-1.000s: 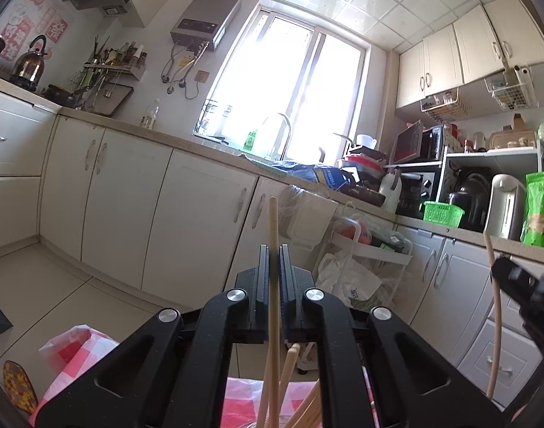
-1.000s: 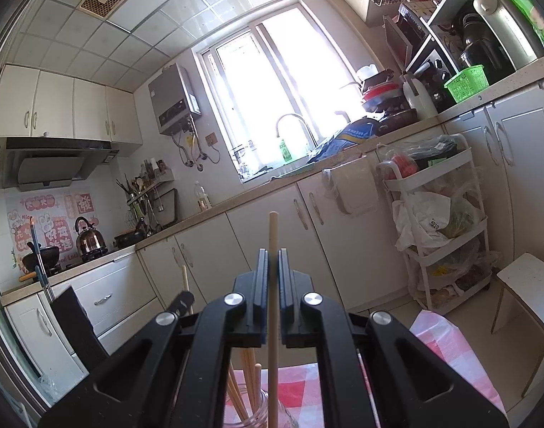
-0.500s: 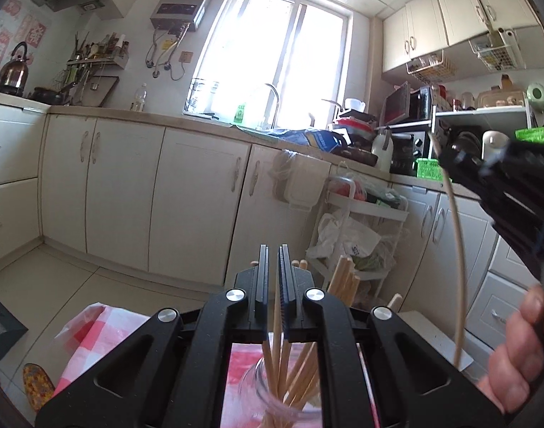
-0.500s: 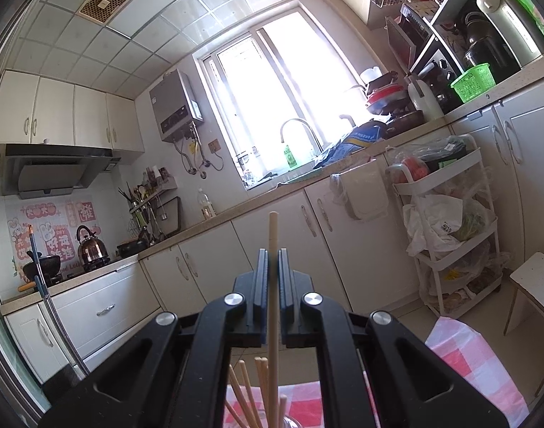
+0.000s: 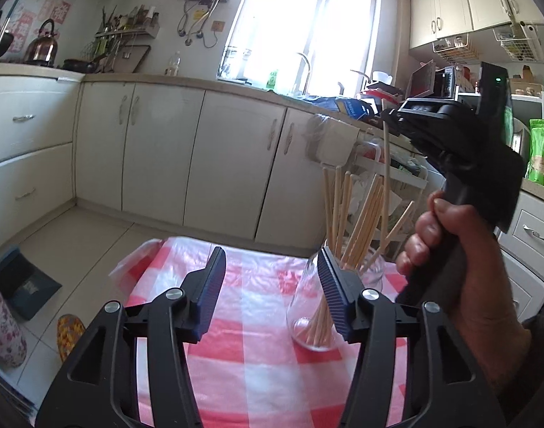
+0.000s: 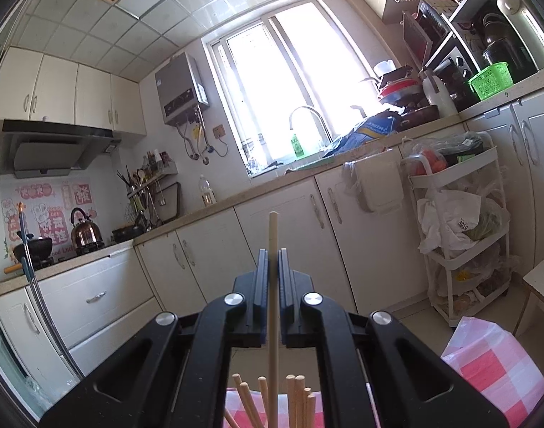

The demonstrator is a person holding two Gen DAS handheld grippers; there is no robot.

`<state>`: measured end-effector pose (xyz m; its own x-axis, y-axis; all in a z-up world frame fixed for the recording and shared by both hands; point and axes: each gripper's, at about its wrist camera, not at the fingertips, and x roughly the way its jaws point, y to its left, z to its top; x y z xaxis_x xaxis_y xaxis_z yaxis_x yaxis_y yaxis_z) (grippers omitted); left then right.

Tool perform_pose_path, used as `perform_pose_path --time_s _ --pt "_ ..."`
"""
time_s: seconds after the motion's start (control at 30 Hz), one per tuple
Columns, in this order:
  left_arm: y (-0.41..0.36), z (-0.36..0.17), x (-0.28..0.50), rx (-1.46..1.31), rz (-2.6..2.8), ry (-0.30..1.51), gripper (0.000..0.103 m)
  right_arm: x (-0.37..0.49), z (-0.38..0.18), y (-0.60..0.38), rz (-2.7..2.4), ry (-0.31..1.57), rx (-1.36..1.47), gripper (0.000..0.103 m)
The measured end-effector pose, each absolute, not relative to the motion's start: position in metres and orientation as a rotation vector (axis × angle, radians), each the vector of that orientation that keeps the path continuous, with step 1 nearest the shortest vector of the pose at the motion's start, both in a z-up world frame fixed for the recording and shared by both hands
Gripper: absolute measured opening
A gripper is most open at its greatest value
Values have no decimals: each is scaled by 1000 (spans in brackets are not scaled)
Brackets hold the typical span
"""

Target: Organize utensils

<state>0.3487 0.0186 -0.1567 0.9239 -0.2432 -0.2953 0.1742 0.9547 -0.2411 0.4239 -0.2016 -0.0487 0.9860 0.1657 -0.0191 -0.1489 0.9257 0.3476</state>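
— What's my left claw [image 5: 270, 287] doing?

— Its jaws have just been opening, and I see nothing between them now. They stand apart over the red-checked cloth [image 5: 257, 363] on the counter, and the right-hand pad sits just in front of the glass jar [image 5: 309, 335].

— And the jar itself?

— It stands upright on the cloth, with a bundle of chopsticks [image 5: 357, 221] fanning out of its mouth.

— My right claw [image 6: 273, 285]?

— Clenched on a single chopstick [image 6: 273, 285], held upright, its top end poking above the jaws. From the left camera I see my hand [image 5: 461, 271] around the handle, with that stick hanging down over the jar, among the bundle. Whether its lower tip is already inside the jar, I cannot tell.
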Motion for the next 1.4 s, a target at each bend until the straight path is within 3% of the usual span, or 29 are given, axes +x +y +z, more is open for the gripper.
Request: perform_pose_path --time_s 0.5,0.7,0.8,0.9,1.03,1.4 --pt "18 -167 344 -237 -239 388 53 401 -83 -172 160 90 204 6" --pt "18 -156 336 -220 -203 437 64 368 -90 -176 171 155 163 7" --pt "19 -148 327 -212 -188 458 67 352 -92 -182 174 190 155 20" --pt "17 -138 316 -202 -173 486 73 328 -90 -193 182 243 174 25" --pt "11 -126 300 -153 -133 541 82 296 -94 -203 157 343 167 45" --pt "6 -106 241 -86 -64 635 92 200 -113 -227 66 582 187 62"
